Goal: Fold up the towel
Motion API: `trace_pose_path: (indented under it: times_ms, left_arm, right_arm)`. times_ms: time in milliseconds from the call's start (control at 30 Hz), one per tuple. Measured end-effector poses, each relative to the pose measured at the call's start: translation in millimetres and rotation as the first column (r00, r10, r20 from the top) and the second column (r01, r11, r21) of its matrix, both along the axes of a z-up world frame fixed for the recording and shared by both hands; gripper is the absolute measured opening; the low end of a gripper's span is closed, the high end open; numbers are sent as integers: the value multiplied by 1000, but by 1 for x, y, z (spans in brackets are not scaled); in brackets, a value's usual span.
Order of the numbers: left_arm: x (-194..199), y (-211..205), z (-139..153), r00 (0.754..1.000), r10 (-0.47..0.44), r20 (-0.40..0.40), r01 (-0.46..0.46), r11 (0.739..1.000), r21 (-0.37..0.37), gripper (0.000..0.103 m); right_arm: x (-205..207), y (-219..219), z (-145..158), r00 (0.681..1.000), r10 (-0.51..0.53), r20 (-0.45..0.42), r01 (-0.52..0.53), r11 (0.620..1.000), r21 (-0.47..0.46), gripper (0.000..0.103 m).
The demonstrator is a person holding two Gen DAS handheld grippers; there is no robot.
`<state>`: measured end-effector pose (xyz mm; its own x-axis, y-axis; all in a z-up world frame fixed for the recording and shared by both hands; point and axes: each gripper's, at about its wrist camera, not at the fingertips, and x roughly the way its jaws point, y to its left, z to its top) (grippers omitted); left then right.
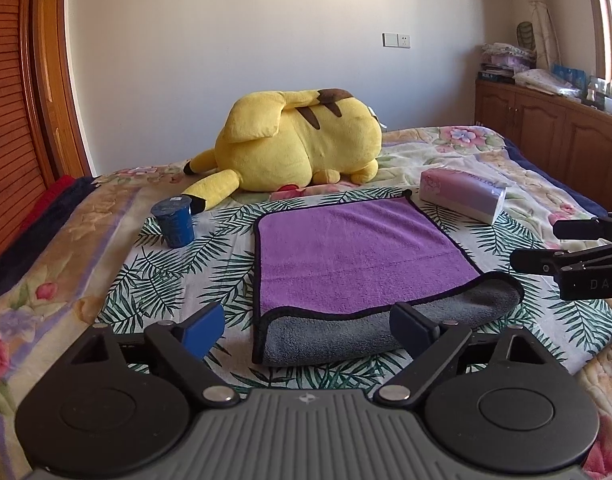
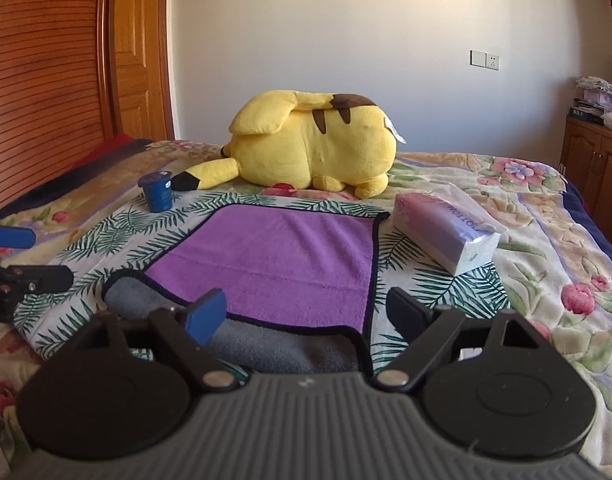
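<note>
A purple towel (image 1: 358, 256) (image 2: 281, 264) with black trim lies flat on a leaf-print cloth (image 1: 165, 280) on the bed. Its near edge is turned so a strip of grey underside (image 1: 326, 340) (image 2: 265, 344) shows. My left gripper (image 1: 306, 330) hovers open over the towel's near left corner, with the grey strip between its fingers but untouched. My right gripper (image 2: 306, 314) is open over the near right corner, also gripping nothing. Each gripper appears at the edge of the other's view, the right gripper (image 1: 554, 246) and the left gripper (image 2: 29, 258).
A large yellow plush toy (image 1: 301, 144) lies behind the towel. A blue cup (image 1: 175, 222) stands to the towel's far left and a tissue pack (image 1: 464, 194) to its far right. A wooden wardrobe (image 2: 45, 80) is on the left, a low cabinet (image 1: 546, 140) on the right.
</note>
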<state>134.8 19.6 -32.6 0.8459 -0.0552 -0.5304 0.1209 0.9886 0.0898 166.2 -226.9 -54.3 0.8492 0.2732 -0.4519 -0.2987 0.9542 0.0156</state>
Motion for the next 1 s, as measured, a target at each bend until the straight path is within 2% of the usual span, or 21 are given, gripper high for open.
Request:
trace_pose_path:
  times_ms: [633, 733, 1000]
  left_arm:
    - [44, 10, -29, 995, -24, -96, 27, 999, 35, 57]
    - [52, 12, -34, 993, -20, -112, 25, 999, 42, 52]
    - [71, 22, -45, 990, -14, -139, 17, 1000, 19, 45]
  right_arm:
    - [35, 3, -22, 996, 22, -84, -23, 1000, -13, 82]
    - [39, 2, -26, 994, 25, -104, -26, 1000, -12, 80]
    - [49, -2, -35, 989, 23, -148, -24, 1000, -9, 75]
